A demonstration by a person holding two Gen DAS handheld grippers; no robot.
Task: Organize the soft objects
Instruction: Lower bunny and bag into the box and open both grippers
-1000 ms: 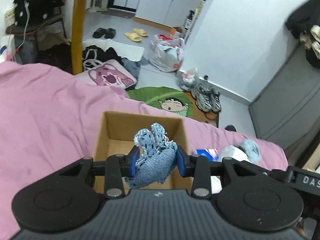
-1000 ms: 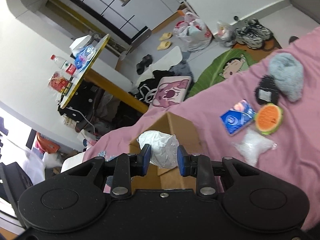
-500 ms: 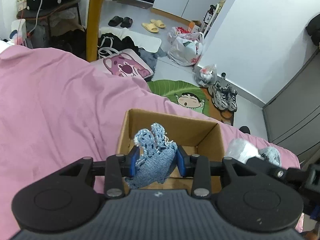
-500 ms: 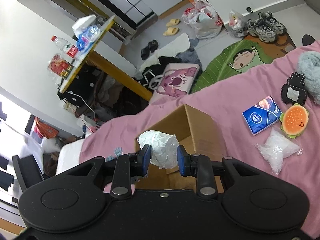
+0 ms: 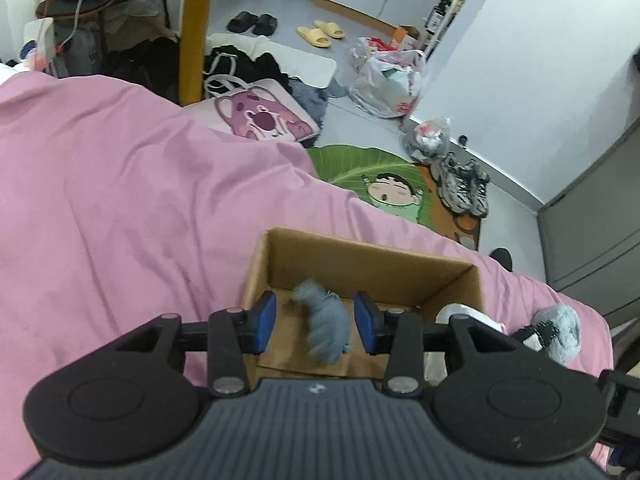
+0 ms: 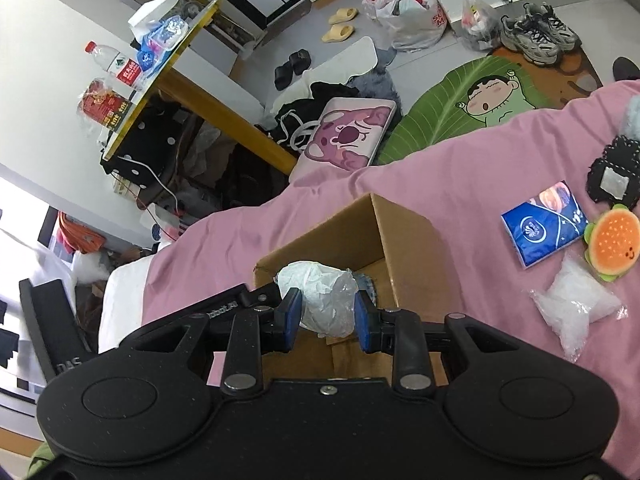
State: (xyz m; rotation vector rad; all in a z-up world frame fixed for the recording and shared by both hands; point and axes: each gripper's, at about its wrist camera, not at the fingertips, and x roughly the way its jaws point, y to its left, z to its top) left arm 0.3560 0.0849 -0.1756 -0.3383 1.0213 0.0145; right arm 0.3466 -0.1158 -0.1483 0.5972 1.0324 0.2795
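Pink bedspread [image 5: 120, 208]: your left gripper [image 5: 316, 320] gapes above the cardboard box [image 5: 360, 256], denim piece [image 5: 328, 326] blurred between; your right gripper [image 6: 327, 316] pinches a crumpled white bag [image 6: 324, 296], ready to drop.

The blue toy [image 5: 326, 326] in the box [image 5: 360, 256] is blurry. The grey fluff [image 6: 633, 116] right of the box is cut off by the picture's edge.
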